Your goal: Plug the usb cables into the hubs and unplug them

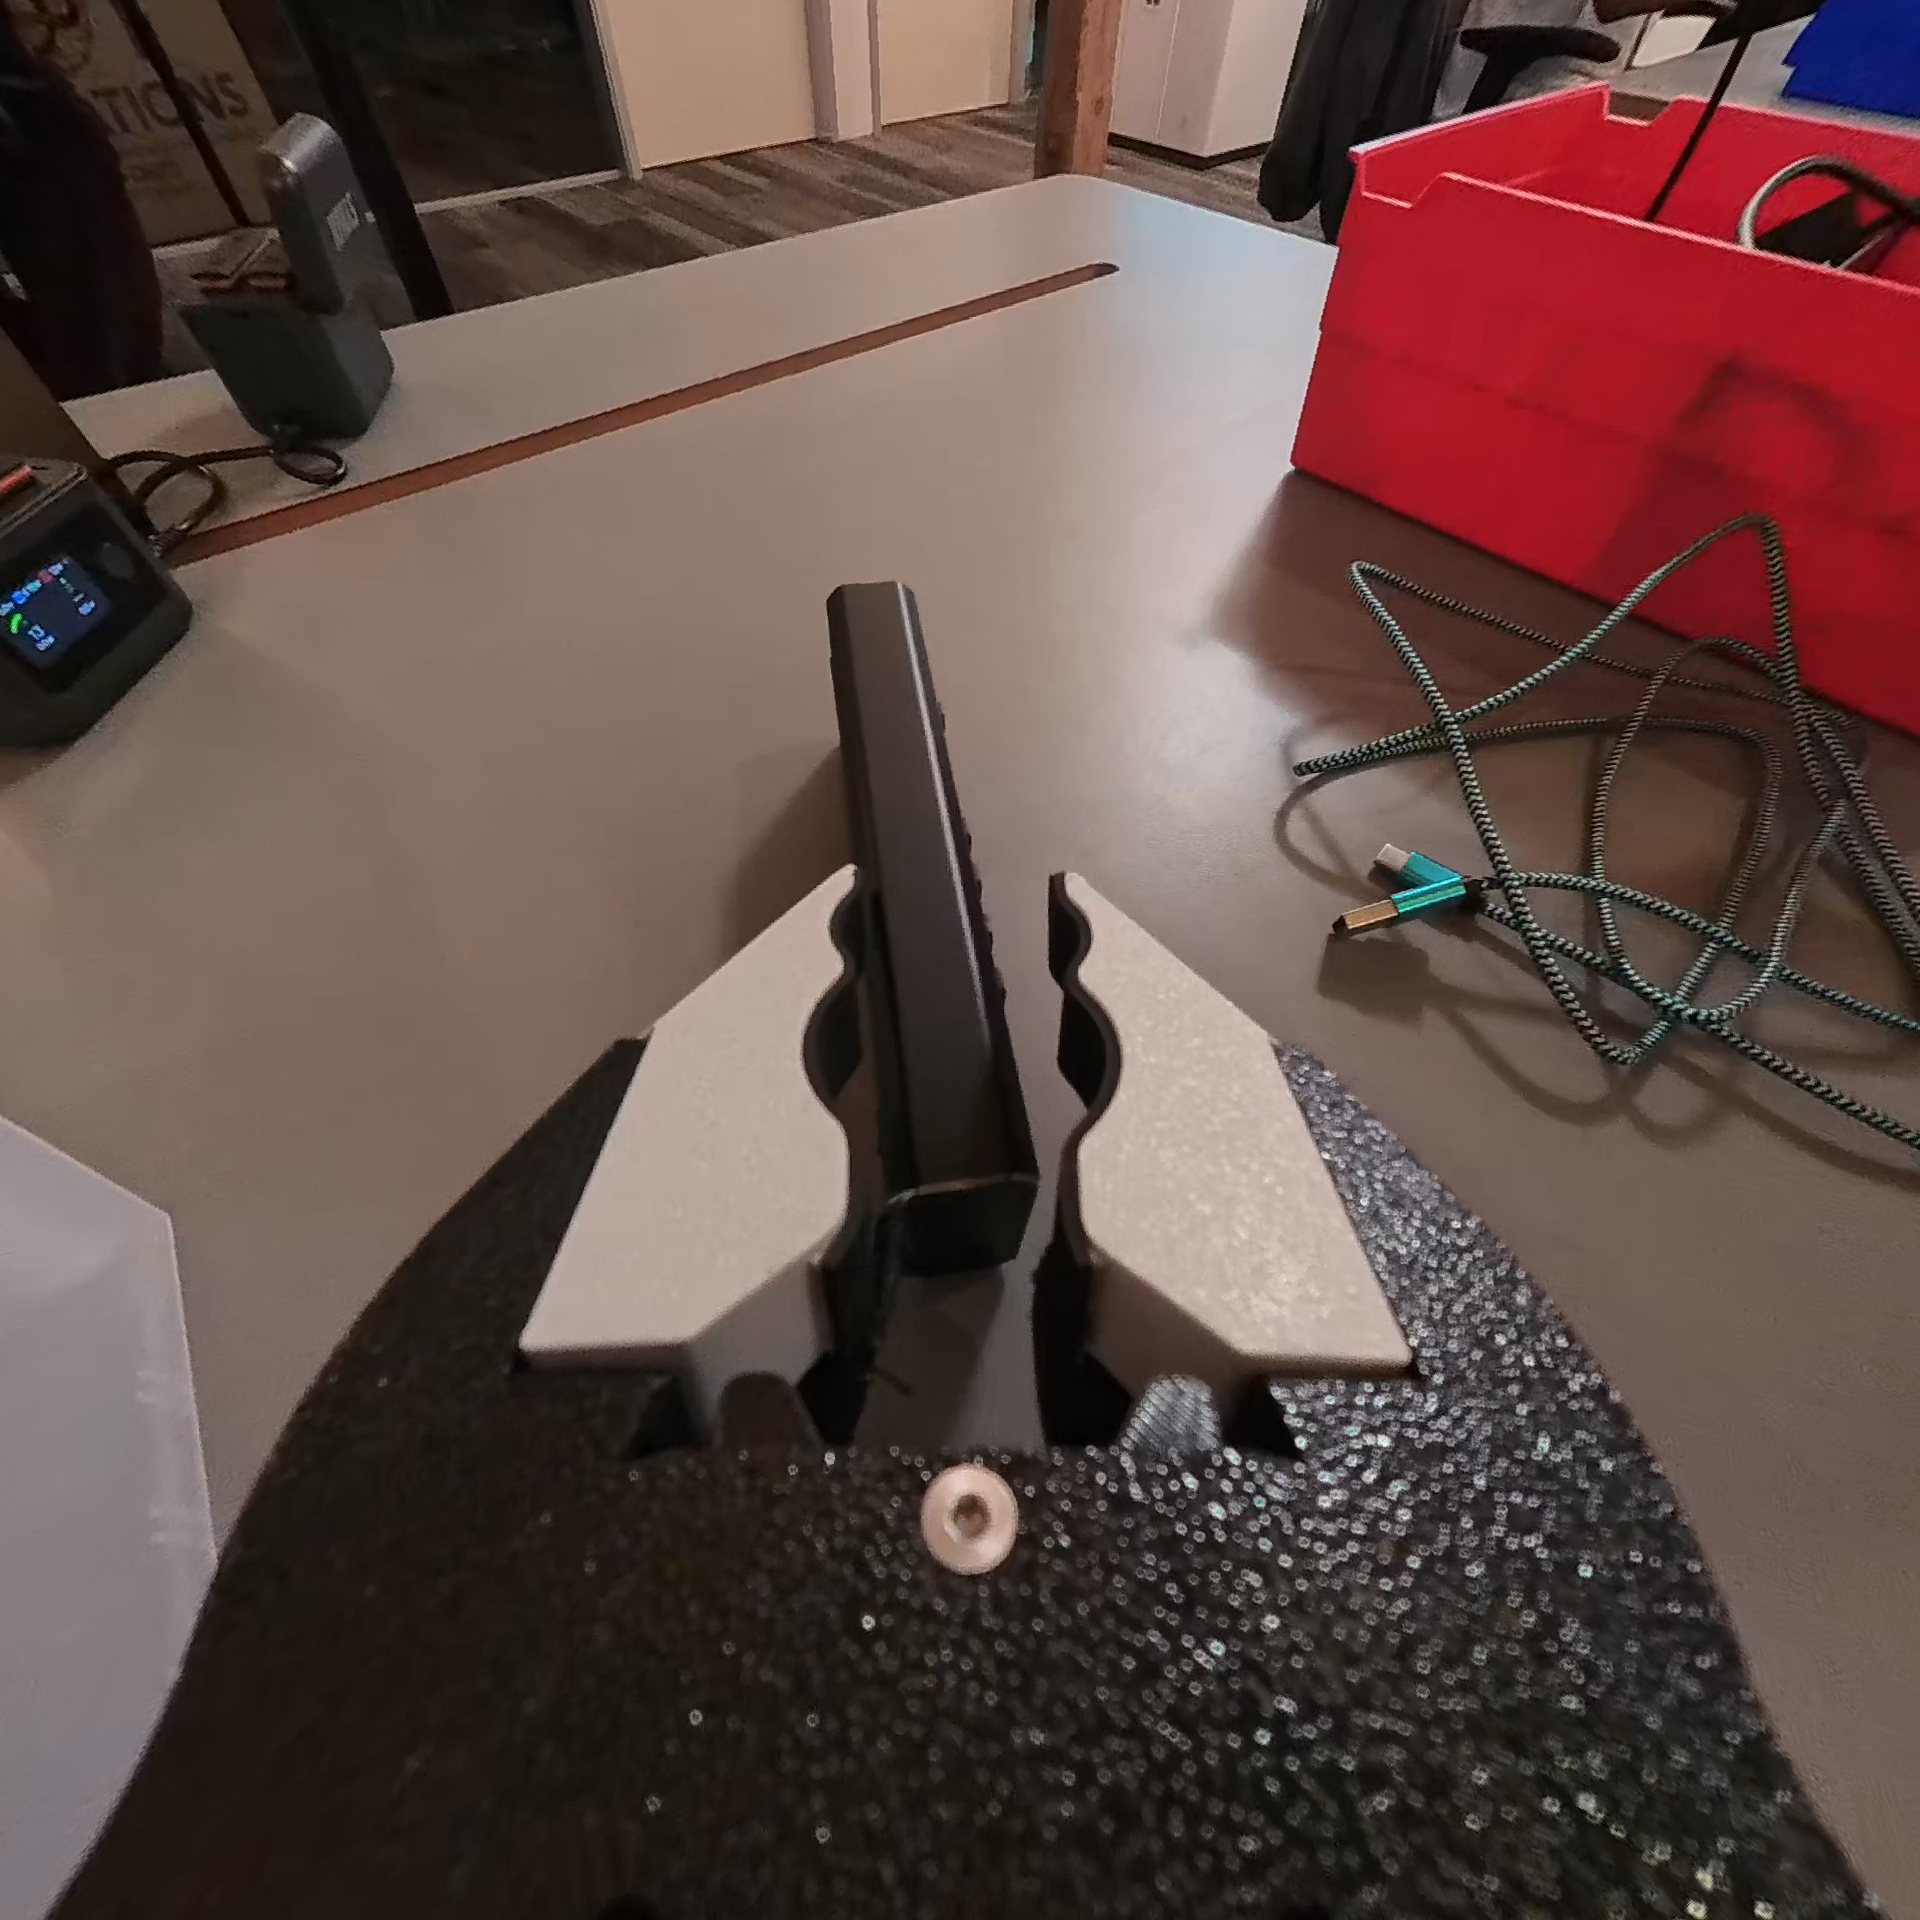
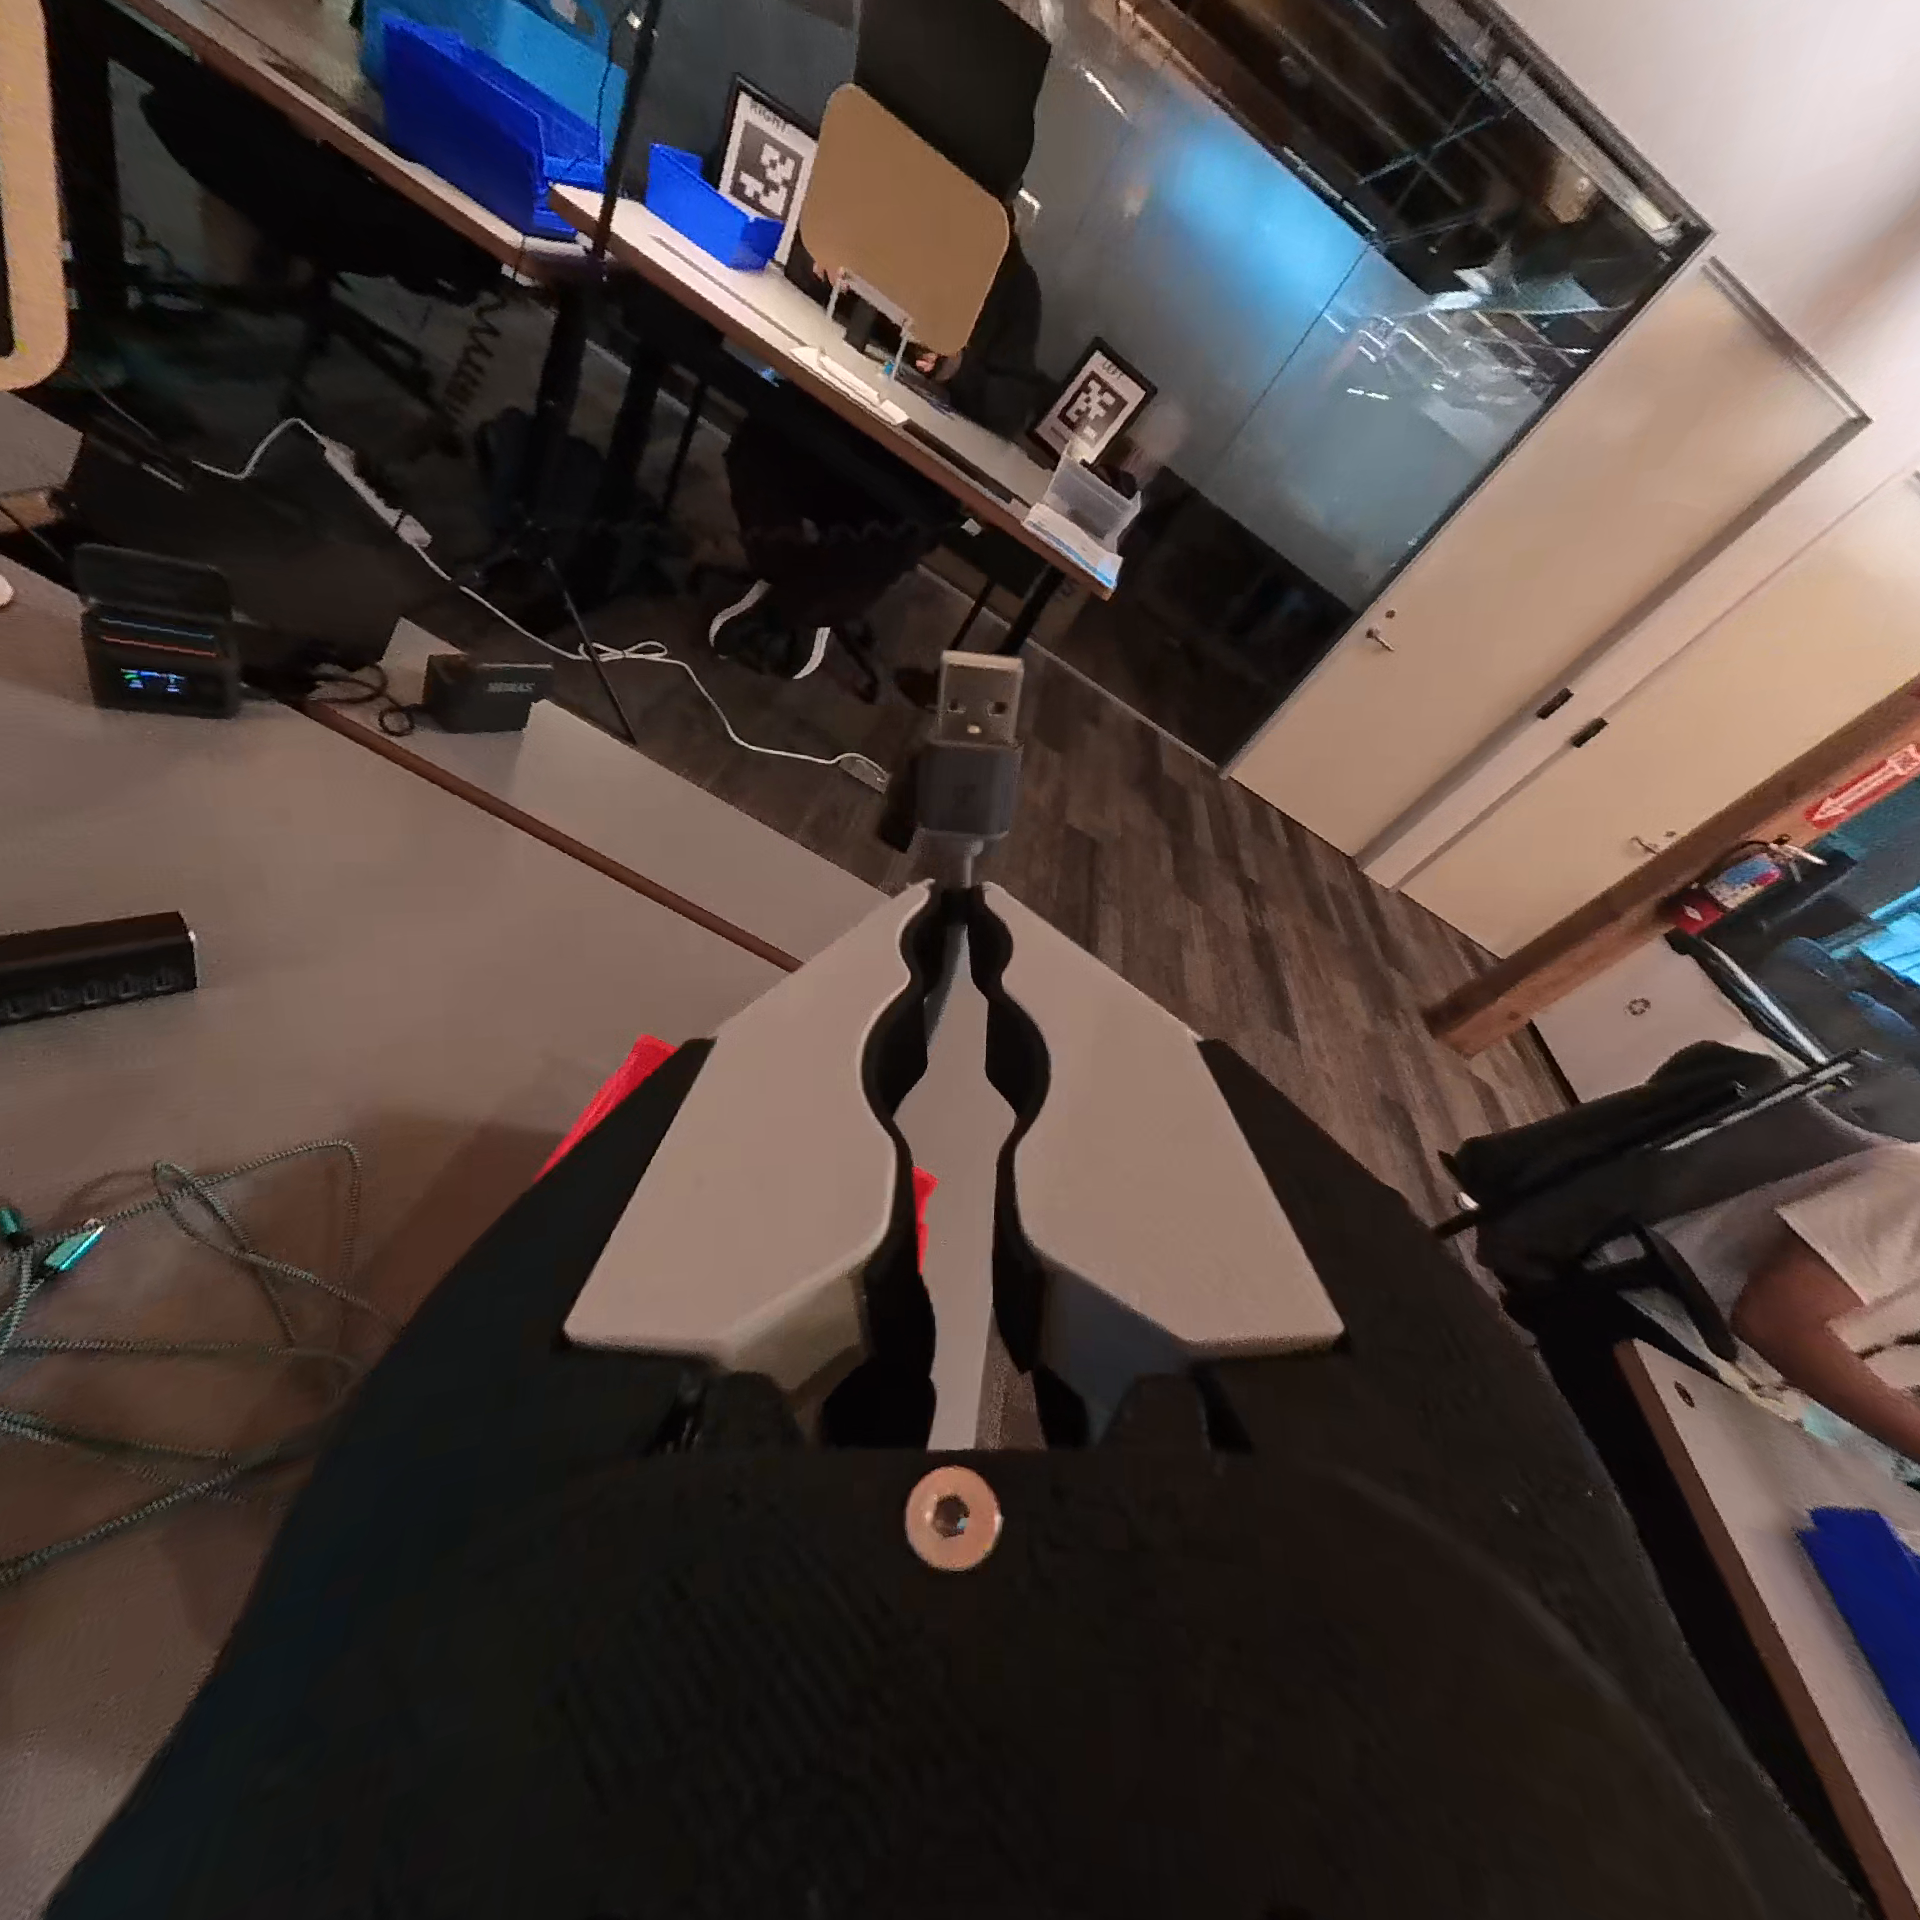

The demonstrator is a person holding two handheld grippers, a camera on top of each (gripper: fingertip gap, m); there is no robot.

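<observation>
In the left wrist view my left gripper (image 1: 954, 883) is closed around a long black USB hub (image 1: 914, 831). The hub runs forward between the fingers and rests low over the grey table (image 1: 520, 779). The hub's far end shows in the right wrist view (image 2: 94, 966), with its row of ports facing sideways. My right gripper (image 2: 961, 894) is shut on a grey USB cable (image 2: 951, 1247) just behind its plug (image 2: 971, 727). The plug points forward, in the air beyond the table edge. A teal braided cable (image 1: 1662, 831) with teal connectors (image 1: 1423, 894) lies loose on the table to the right.
A red bin (image 1: 1558, 416) stands at the back right, behind the braided cable. A black power unit with a lit screen (image 1: 62, 613) and a grey charger (image 1: 301, 312) sit at the left. A white object (image 1: 83, 1455) is near the left. A person (image 2: 1849, 1278) sits at the right.
</observation>
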